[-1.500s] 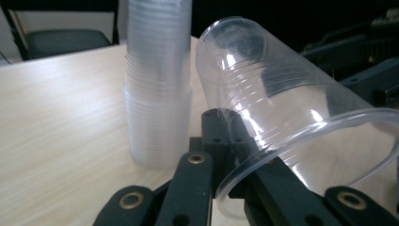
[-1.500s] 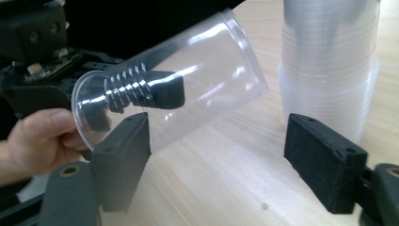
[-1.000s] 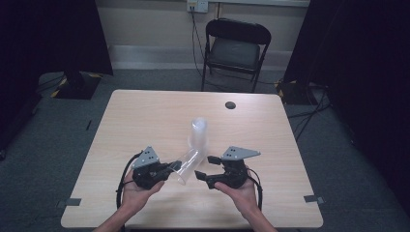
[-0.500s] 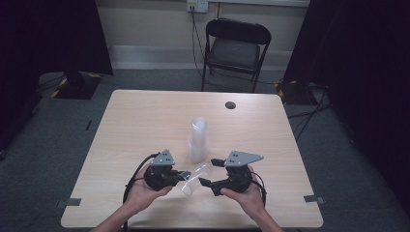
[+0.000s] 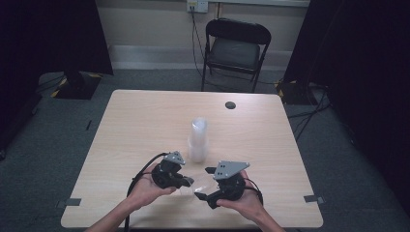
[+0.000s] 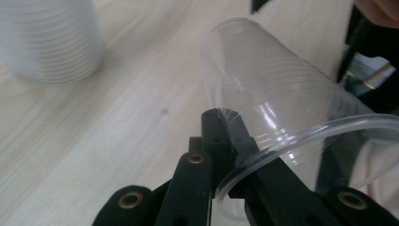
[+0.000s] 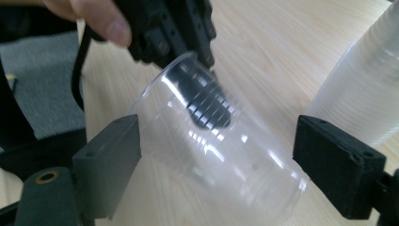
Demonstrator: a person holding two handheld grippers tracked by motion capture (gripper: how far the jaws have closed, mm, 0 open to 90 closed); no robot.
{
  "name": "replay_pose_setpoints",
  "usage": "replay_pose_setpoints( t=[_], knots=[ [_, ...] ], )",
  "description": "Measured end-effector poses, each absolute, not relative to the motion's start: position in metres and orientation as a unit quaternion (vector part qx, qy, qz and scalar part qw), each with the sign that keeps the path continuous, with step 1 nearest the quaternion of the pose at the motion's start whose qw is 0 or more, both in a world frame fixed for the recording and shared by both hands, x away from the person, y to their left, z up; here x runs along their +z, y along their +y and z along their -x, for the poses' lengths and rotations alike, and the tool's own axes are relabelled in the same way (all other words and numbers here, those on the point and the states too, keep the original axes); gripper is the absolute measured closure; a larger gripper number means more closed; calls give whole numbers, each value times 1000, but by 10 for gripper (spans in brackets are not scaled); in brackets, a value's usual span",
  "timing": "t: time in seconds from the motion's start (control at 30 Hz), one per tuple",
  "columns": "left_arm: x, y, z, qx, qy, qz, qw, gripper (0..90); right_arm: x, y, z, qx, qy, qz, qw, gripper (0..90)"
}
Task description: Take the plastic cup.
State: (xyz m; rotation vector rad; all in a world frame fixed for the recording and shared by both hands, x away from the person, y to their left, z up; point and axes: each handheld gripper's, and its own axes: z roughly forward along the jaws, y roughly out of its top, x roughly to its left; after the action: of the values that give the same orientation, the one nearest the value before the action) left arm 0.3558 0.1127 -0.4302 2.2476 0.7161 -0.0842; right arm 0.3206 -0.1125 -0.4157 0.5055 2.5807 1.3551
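A clear plastic cup [image 5: 196, 186] lies tilted on its side just above the table's front, between my two grippers. My left gripper [image 5: 188, 182] is shut on the cup's rim wall, one jaw inside and one outside [image 6: 221, 117]. The cup [image 6: 268, 94] reaches away from it, base first. My right gripper [image 5: 202, 183] faces it from the right; its jaws have just been opening and now stand wide on either side of the cup [image 7: 221, 155], the right pad well apart from it. A stack of white cups [image 5: 198, 140] stands upright behind.
The cup stack [image 6: 47, 42] [image 7: 362, 84] is close behind both grippers. A small black disc [image 5: 230, 105] lies near the table's far edge. A folding chair [image 5: 234, 48] stands beyond the wooden table [image 5: 130, 125]. A hand holds each gripper near the front edge.
My left gripper has carried the cup to the right and nearer the front edge. The right gripper's jaws have spread away from the cup.
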Motion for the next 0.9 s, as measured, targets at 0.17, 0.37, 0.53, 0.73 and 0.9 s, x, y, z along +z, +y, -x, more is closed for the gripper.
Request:
replay_pose_setpoints(
  t=[0.17, 0.37, 0.53, 0.73, 0.9],
  knots=[
    [-426, 114, -361, -38, 285, -884, 368, 900, -423, -107, -317, 428, 883, -154, 114, 133],
    [-424, 112, -364, -51, 293, -885, 358, 900, -427, -98, -314, 402, 895, -124, 153, 121],
    [-424, 111, -366, -70, 297, -882, 358, 900, -427, -88, -308, 383, 900, -100, 183, 96],
    [-423, 104, -371, -100, 308, -877, 356, 900, -434, -78, -310, 372, 900, -107, 198, 105],
    [-425, 100, -373, -109, 318, -871, 358, 900, -437, -79, -315, 377, 898, -114, 194, 114]
  ],
)
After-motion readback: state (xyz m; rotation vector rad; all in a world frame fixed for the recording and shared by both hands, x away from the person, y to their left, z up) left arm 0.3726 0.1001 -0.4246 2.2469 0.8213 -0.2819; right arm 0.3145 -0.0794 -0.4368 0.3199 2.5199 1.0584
